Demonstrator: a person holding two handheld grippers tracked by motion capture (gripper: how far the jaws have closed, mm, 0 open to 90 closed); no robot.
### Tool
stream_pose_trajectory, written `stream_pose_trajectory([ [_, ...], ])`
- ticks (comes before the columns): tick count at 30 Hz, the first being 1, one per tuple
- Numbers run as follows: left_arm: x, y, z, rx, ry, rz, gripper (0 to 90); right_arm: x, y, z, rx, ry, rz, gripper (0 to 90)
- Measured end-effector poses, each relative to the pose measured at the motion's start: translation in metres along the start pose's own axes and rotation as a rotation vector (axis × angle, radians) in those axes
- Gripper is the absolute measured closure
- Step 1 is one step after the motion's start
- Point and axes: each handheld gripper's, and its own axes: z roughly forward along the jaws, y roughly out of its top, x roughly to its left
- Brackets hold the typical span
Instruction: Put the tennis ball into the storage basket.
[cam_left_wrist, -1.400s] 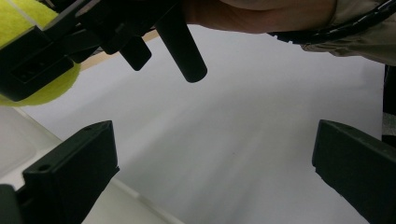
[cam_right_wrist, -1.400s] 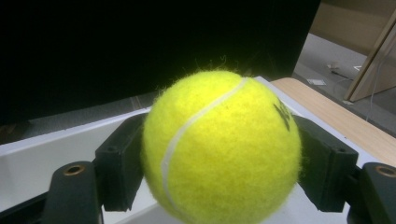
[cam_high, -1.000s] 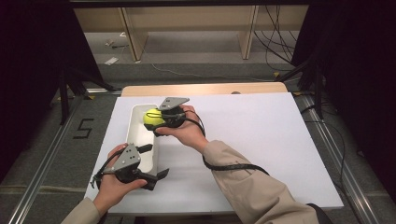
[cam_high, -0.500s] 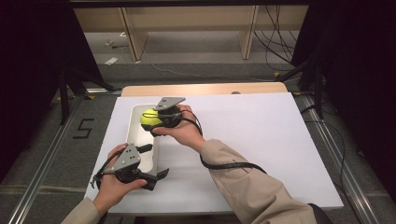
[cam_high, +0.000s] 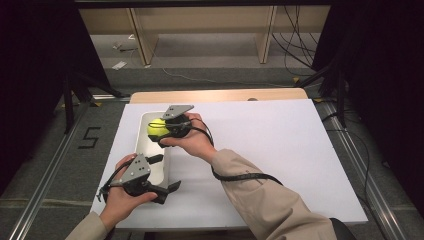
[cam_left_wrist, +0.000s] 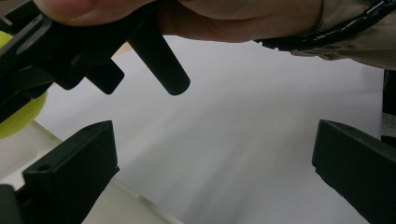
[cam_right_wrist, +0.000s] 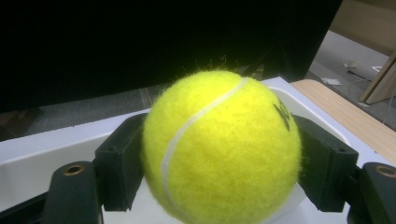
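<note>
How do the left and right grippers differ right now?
The right gripper is shut on the tennis ball, jaws pressed to both its sides; the left gripper is open with nothing between its jaws. The right gripper holds the ball above the far end of the white tray; the left gripper sits at the tray's near end, close to the table edge. Both are black, hand-held, and carry a grey three-cornered plate.
</note>
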Motion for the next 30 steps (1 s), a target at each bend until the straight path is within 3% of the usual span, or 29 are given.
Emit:
stream_pose_trajectory([
  [30,0.0,0.0,0.0,-0.002,-0.002,0.001,0.0,0.004,0.001,0.012,0.022,0.024,-0.004,26.9],
])
